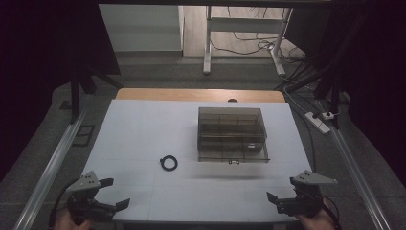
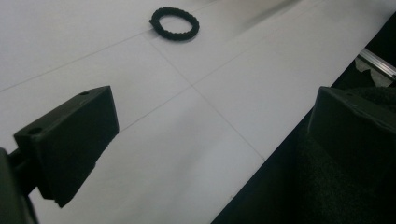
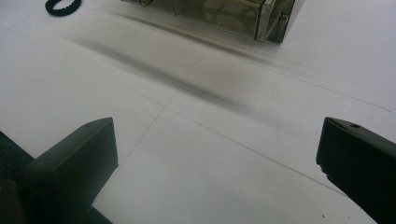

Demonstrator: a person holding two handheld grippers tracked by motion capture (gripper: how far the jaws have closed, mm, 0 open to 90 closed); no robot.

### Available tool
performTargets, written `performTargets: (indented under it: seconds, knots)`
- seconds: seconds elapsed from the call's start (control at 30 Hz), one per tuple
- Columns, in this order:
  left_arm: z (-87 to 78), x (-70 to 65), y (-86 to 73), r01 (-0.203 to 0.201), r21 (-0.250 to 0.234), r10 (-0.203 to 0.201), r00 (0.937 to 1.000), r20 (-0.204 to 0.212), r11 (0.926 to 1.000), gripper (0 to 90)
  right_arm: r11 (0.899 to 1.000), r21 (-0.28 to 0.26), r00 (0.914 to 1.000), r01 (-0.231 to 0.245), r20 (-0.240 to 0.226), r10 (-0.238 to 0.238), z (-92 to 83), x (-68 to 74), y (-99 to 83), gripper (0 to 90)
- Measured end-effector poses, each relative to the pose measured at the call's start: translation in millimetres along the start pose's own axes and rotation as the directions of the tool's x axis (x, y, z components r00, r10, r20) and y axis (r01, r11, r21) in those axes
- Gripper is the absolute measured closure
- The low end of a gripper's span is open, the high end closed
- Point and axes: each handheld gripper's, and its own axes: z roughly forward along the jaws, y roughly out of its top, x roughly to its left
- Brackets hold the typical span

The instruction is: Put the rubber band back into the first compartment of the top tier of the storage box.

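Two tongs, left tongs (image 1: 115, 192) and right tongs (image 1: 281, 190), both spread, empty; clear divided box (image 1: 231, 134) contents unclear; black ring (image 1: 168, 163) beside it.

black ring (image 1: 168, 163), clear box (image 1: 232, 134), white table (image 1: 143, 129)

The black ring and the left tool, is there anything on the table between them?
No. The table is bare between the black ring and the open left tool; the left gripper view shows it best.
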Motion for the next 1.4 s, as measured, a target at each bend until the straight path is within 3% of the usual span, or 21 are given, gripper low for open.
performTargets:
  seconds: [0.73,1.4]
  knots:
    - [22.7,1.0,23.4,-0.021,0.013,0.021,0.9996,-0.018,0.9997,0.0,1.000,0.008,1.0000,-0.005,-0.005,0.005,0.5,-0.4,0.2,0.0]
    - [52.3,-5.4,48.1,-0.078,0.076,0.080,0.9963,-0.032,0.9941,0.0,1.000,0.020,1.0000,0.006,0.000,-0.006,1.8,0.4,0.5,0.0]
